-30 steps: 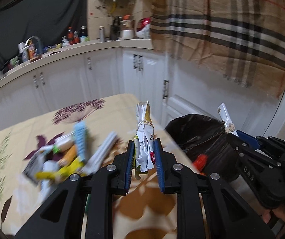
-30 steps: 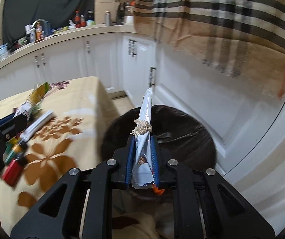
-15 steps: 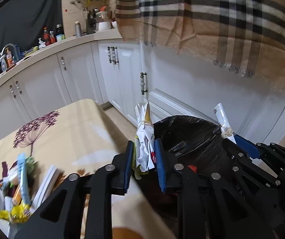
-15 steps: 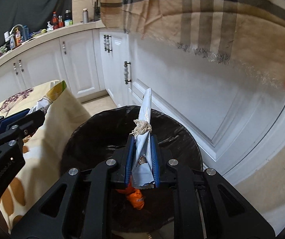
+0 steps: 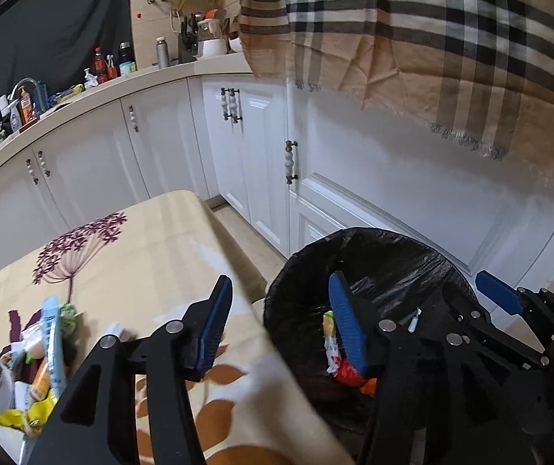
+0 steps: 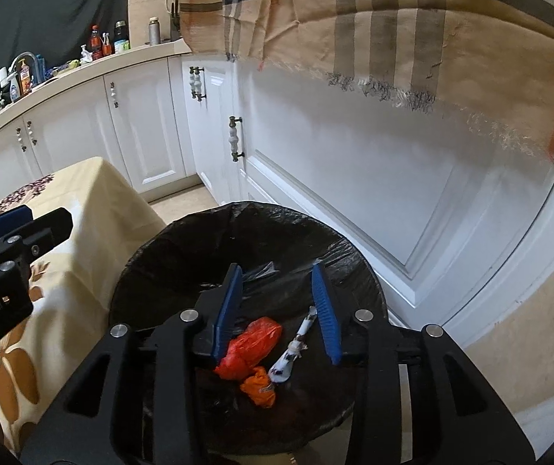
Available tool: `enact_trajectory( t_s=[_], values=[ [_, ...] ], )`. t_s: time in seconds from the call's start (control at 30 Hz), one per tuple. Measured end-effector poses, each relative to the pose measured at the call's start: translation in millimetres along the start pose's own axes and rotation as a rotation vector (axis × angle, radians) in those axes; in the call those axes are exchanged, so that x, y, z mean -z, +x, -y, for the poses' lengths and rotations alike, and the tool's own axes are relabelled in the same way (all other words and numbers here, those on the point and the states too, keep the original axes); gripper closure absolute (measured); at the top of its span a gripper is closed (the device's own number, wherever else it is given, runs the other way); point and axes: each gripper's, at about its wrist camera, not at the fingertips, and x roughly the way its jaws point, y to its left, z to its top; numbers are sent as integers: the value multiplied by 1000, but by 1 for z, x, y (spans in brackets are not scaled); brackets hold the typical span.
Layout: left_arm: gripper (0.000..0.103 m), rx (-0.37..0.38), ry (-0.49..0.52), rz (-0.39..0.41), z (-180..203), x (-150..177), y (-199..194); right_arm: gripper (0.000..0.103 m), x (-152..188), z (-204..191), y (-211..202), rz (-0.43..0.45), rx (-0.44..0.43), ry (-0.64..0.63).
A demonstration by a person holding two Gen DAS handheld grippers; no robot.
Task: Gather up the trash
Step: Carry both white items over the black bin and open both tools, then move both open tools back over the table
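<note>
Black liner fills the bin (image 6: 176, 255), where both grippers have just let go. The left gripper (image 5: 280, 321) and right gripper (image 6: 277, 306) have been opening and now hold nothing; a white wrapper (image 6: 290, 352) lies inside beside orange scraps. More wrappers (image 5: 40, 352) wait on the flowered tablecloth (image 5: 141, 255), near white cabinets (image 5: 238, 147).
</note>
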Motion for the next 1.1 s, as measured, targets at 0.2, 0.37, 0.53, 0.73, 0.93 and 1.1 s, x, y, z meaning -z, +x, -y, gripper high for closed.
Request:
enact_trajectory(
  t_s=[0.2,0.37,0.53,0.73,0.93,1.1],
  values=[
    [47,-33,-22,23,-26,11,-32,62,1,-20,-26,16,-49,-12],
    [45,-86,-61,30,-60,27,-61,61,4,-46,-49,19,-117,-32],
    [45,-151,-111,27,-98,48,-89,61,11,-81,-67,14,-184,-81],
    [45,-249,-161,13,-141,81,-116,61,25,-123,-88,-6,-264,-140],
    [44,-311,-224,-14,-177,112,-135,61,42,-165,-104,-28,-326,-213],
    [44,-342,-274,-24,-201,131,-147,61,56,-200,-110,-63,-371,-269]
  ],
)
